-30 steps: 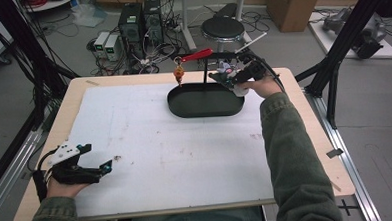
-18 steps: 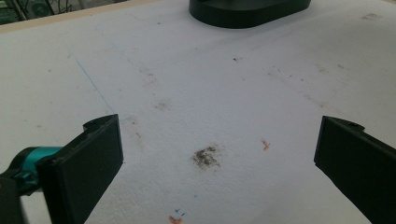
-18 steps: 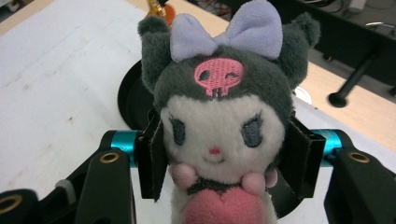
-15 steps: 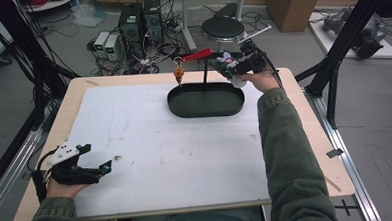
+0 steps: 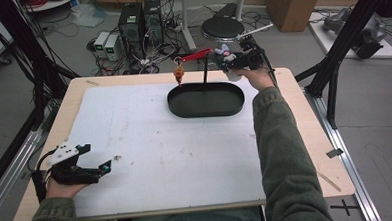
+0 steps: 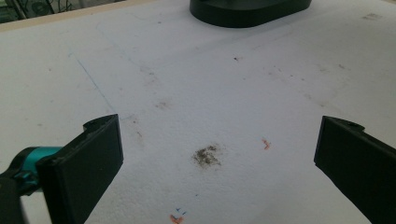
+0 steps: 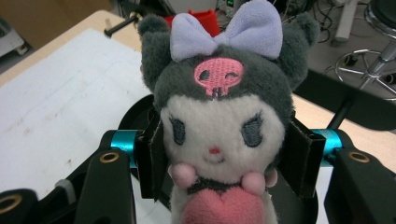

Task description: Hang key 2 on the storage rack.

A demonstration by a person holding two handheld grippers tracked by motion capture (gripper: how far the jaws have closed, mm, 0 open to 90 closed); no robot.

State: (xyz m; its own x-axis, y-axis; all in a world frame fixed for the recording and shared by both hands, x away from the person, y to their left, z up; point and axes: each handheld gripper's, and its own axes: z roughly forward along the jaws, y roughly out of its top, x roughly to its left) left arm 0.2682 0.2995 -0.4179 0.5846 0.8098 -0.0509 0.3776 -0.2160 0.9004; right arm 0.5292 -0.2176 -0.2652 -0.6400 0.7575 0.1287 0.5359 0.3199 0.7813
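Your right gripper [image 5: 225, 60] had its fingers [image 7: 150, 158] clamped on the plush doll [image 7: 219, 121], held high beside the red hook arm [image 5: 194, 55] above the black tray [image 5: 206, 99]. Your left gripper [image 5: 102, 169] rested with fingers apart on the surface [image 5: 151, 157]. You needed a firm squeeze and a level, slow approach, lest the doll twist.

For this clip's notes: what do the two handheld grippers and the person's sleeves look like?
Both grippers are black-bodied. The left gripper carries a grey three-cornered plate on top, teal accents and flat black rectangular fingers. The right gripper shows teal collars and brass-ringed holes, with a black cable trailing. The sleeves are olive green.
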